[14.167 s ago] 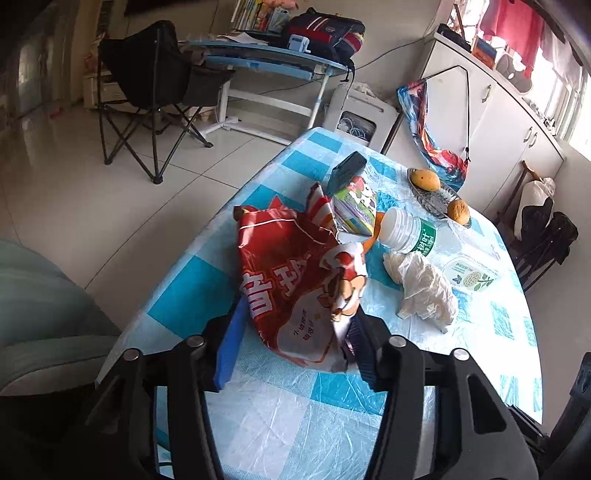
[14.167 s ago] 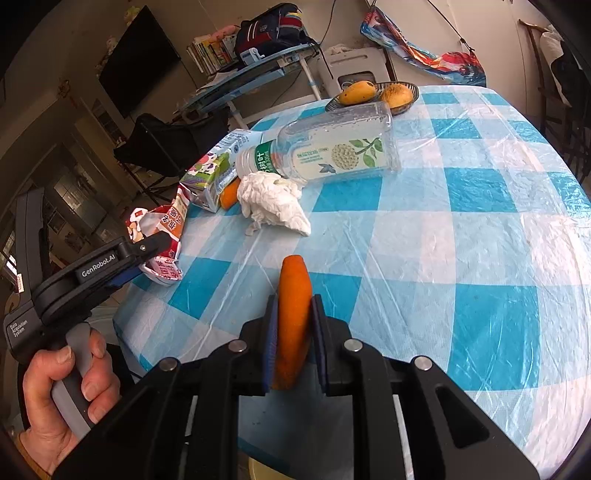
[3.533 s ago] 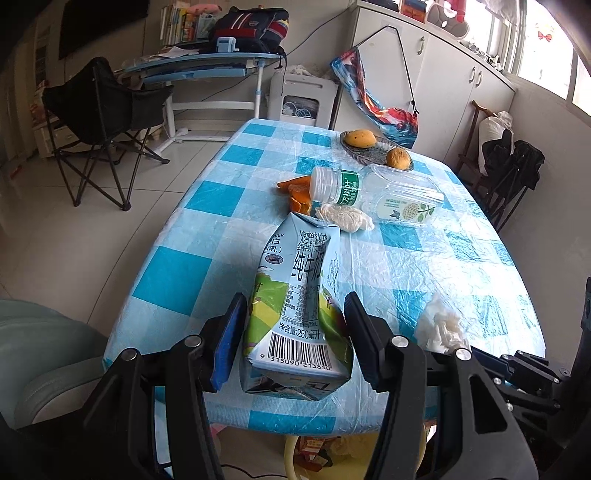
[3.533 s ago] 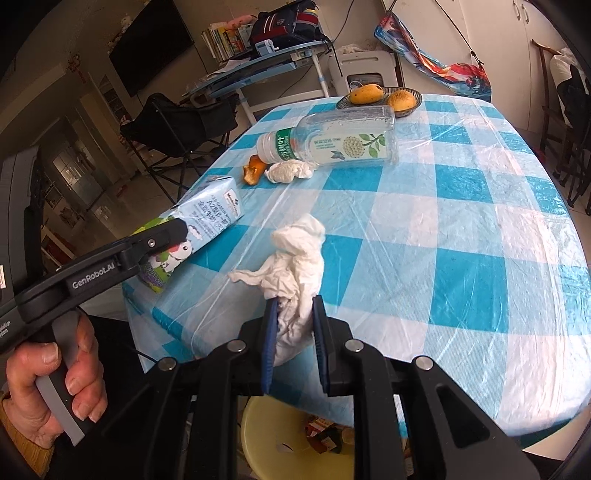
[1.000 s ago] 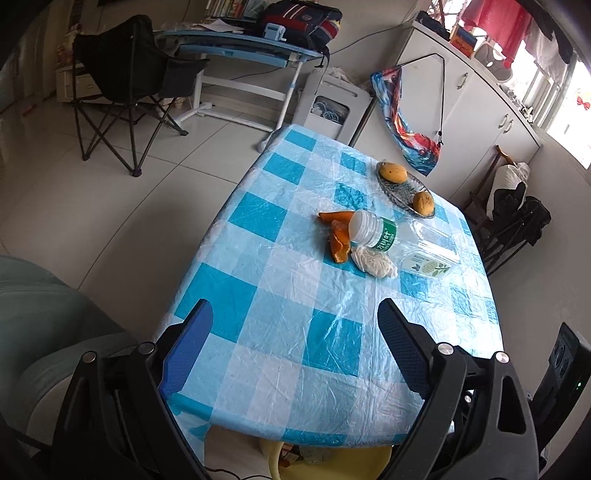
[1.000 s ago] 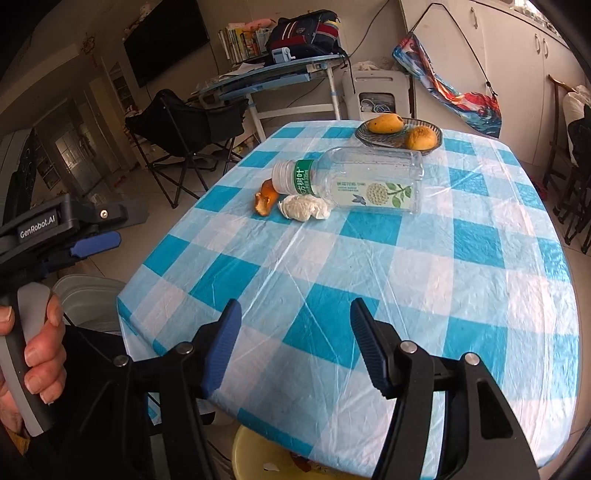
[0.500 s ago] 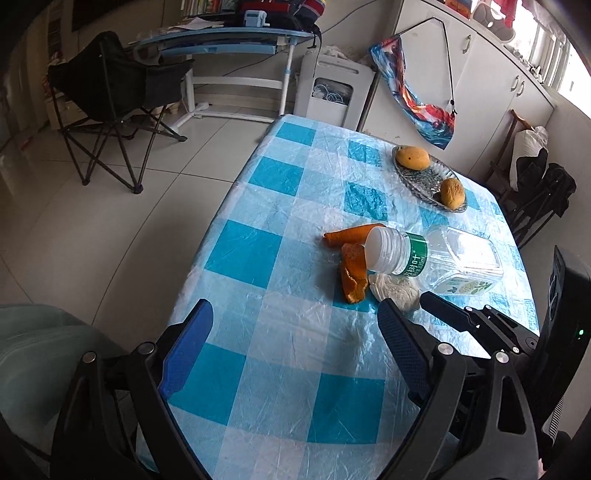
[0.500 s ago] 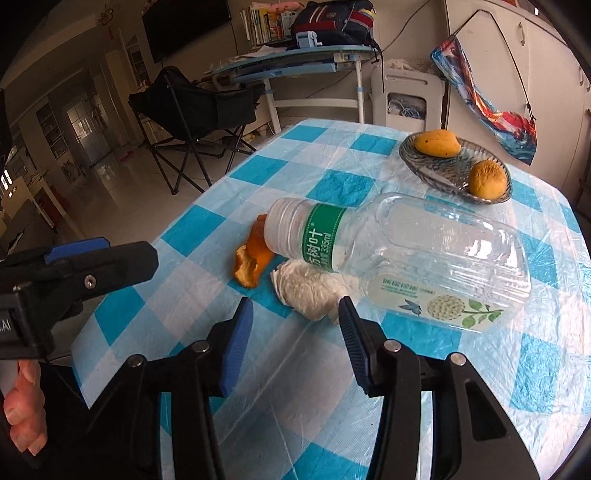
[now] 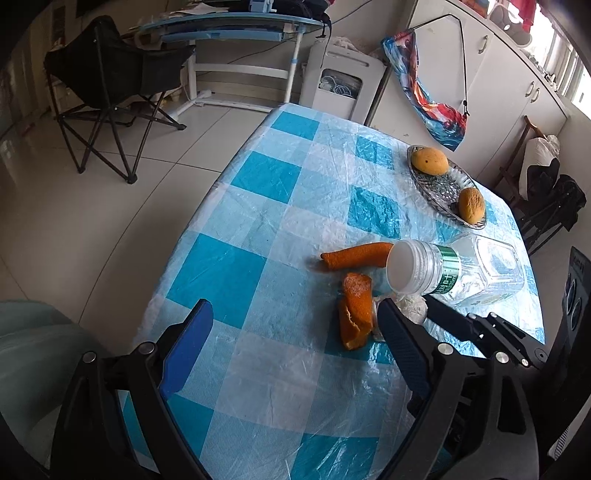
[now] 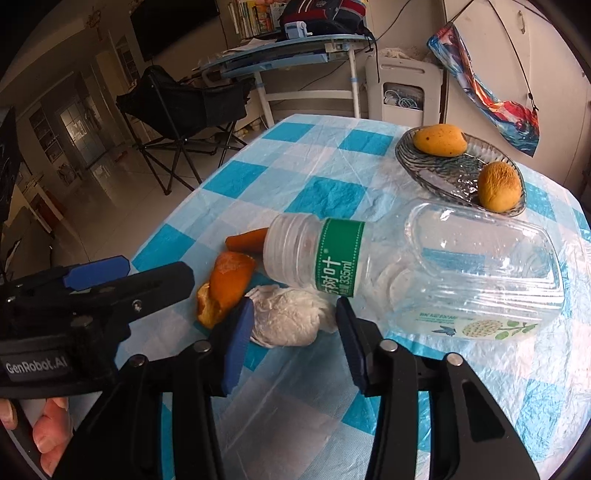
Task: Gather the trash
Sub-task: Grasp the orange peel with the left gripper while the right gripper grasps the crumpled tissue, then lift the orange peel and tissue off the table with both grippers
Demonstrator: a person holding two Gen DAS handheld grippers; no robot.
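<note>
A crumpled white tissue lies on the blue-checked tablecloth between the open jaws of my right gripper. Beside it lie an orange peel, a second long peel and an empty clear plastic bottle on its side. In the left wrist view my left gripper is open and empty above the table, with the peel just inside its right finger. The long peel, bottle and part of the tissue show there too, with the right gripper at the tissue.
A glass dish with two fruits stands at the table's far right. A black folding chair, a desk and a white appliance stand on the floor beyond the table. White cupboards line the right wall.
Both grippers have moved forward toward the trash pile. My right gripper now straddles the tissue. My left gripper has come closer to the orange peel.
</note>
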